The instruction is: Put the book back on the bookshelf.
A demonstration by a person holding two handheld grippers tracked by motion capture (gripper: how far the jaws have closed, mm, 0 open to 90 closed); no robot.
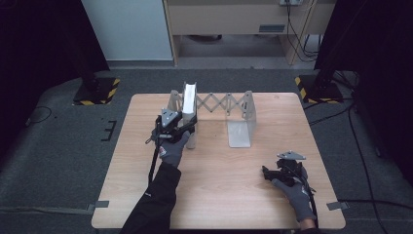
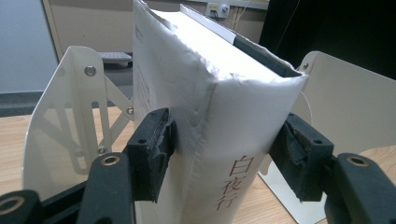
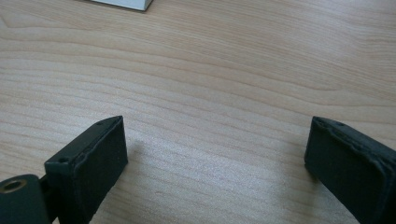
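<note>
Left tool (image 2: 219,154) clamped across the book (image 2: 210,107) spine, book upright inside the rack's (image 1: 242,114) left end. Right tool (image 3: 215,154) spread apart, idle, well right of the rack.

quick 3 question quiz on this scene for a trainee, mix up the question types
1. True or false: the left gripper has its fingers on both sides of the white book.
2. Multiple choice: the right gripper is (a) shut on the book, (b) open above bare wooden table, (c) clamped on the metal book rack.
3. Fill in: the book stands upright at the ____ end of the expandable rack, as the high view shows it.

Key
1. true
2. b
3. left
</note>
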